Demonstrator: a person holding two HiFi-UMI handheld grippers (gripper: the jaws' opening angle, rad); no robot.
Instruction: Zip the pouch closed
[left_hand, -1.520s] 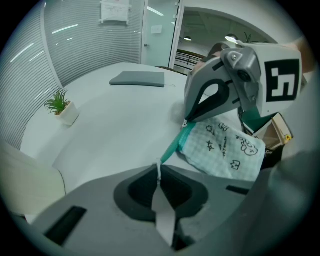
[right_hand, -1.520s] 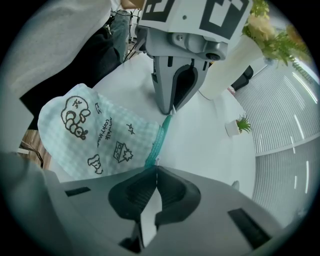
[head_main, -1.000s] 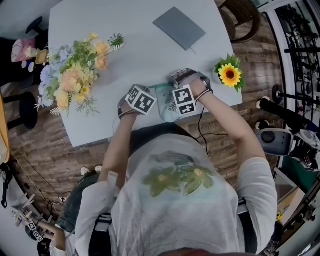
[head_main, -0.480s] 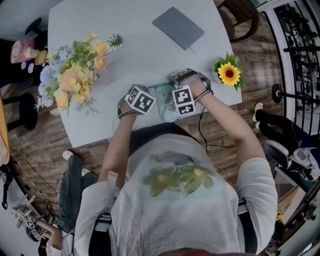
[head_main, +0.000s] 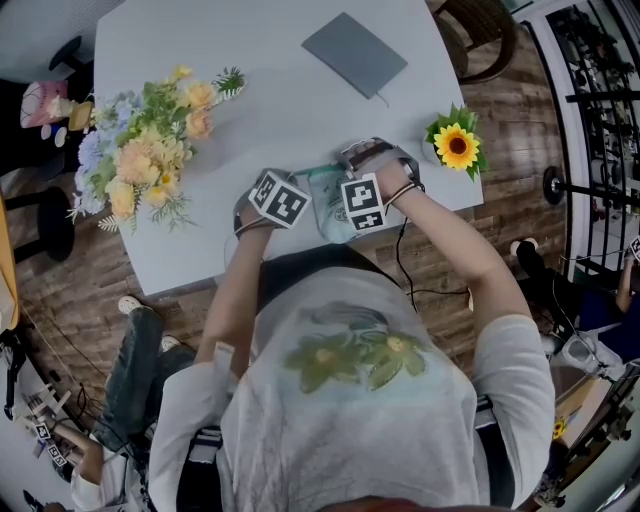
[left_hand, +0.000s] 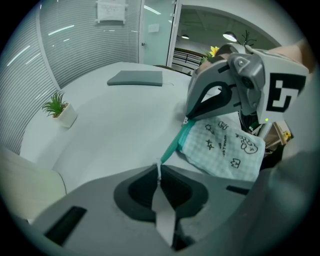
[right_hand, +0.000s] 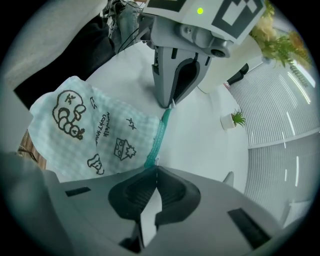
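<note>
Table (head_main: 250, 90), white, fills the upper half of the head view, and the checked pouch (head_main: 326, 205) sits near its lower edge at the centre of the frame, between the left gripper (head_main: 285, 197) and the right gripper (head_main: 363, 200), both pointing steeply down; a bouquet (head_main: 150, 140) lies at the left, a sunflower (head_main: 458, 148) at the right and a grey notebook (head_main: 356, 55) at the top. In the left gripper view the left gripper (left_hand: 159, 169) has its jaws pressed together on the near end of the teal zip (left_hand: 176, 142), which runs up and right to the tips of the right gripper (left_hand: 188, 119); the pouch (left_hand: 225, 147) hangs to the right of it. In the right gripper view the right gripper (right_hand: 156, 167) is pinched tight on its end of the teal zip (right_hand: 158, 134), the pouch (right_hand: 90, 132) spreads to the left, and the left gripper (right_hand: 170, 104) clamps the far end above
</note>
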